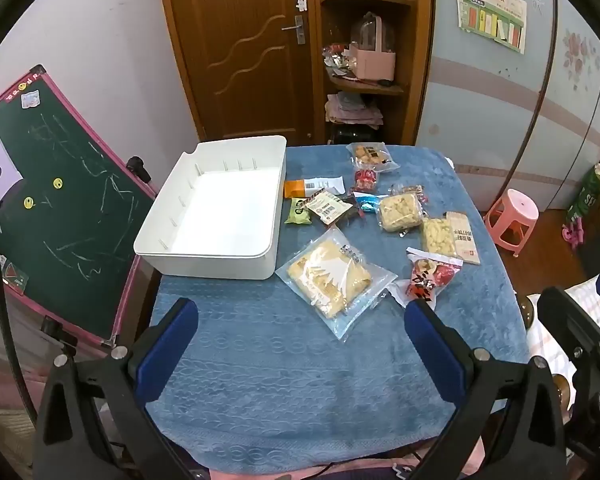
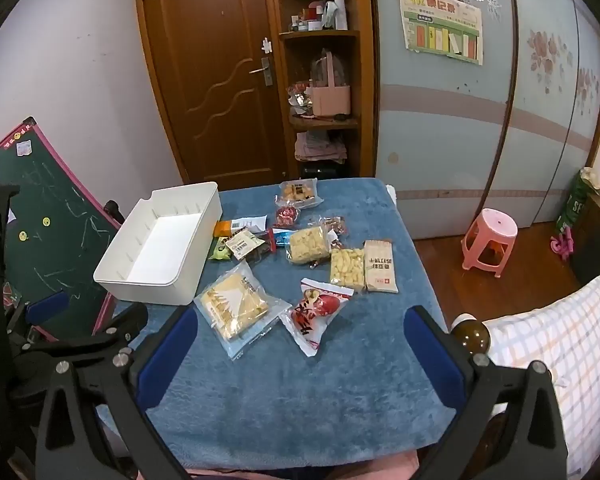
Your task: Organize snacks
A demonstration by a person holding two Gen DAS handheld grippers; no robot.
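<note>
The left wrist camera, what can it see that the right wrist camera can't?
Only the left wrist view shows the left gripper jaws wide open from behind. Only the right wrist view shows the checked pillow broadly and the brown ball whole. Both share the empty white bin, the snack packets, the blue cloth and the pink stool.

The left gripper [image 1: 300, 344] is tilting steeply downward, its two blue-padded fingers [image 1: 168, 344] standing spread as wide as they go, with nothing between them. The right gripper [image 2: 300, 352] is angling down somewhat less steeply, its fingers [image 2: 434, 354] likewise parted fully and gripping nothing. In the right wrist view the left gripper's black frame and one blue pad are showing at the left edge, beside the right gripper.
</note>
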